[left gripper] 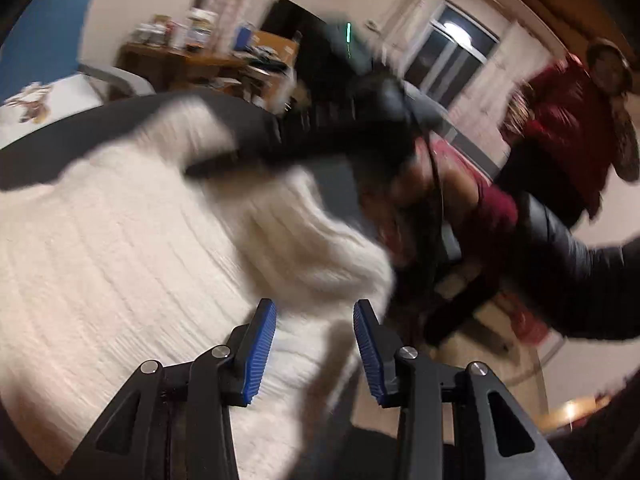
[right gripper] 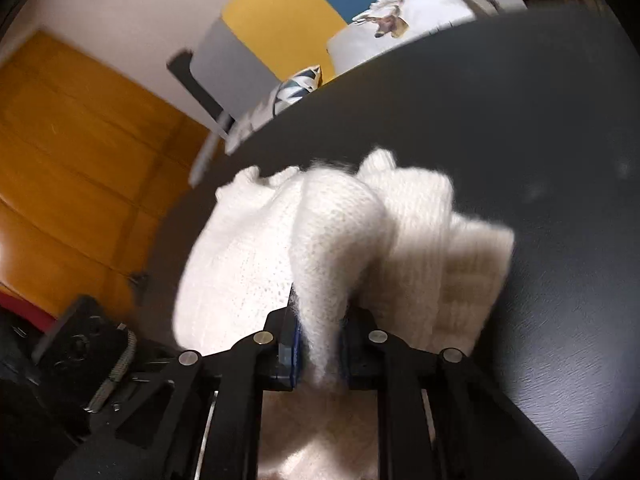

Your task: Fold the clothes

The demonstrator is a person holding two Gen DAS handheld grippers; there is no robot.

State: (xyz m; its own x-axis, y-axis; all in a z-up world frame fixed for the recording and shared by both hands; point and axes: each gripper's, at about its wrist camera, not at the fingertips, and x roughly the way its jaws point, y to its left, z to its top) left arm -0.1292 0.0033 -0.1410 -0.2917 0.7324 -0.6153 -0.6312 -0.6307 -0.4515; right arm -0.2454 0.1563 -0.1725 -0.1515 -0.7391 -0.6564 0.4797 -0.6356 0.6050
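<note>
Sweater [right gripper: 328, 240], white knit, pinched by right gripper [right gripper: 320, 344]; no writing legible

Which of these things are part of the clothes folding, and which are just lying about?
Part of the job:
- white knitted sweater
- right claw, pinching a fold of it
- left claw, open over it
- dark table

Lying about:
- cluttered wooden desk
- yellow cabinet
- dog-print cloth

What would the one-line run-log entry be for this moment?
step: folding white knit sweater | right gripper: shut on sweater fold | left gripper: open over sweater | surface: dark table
</note>
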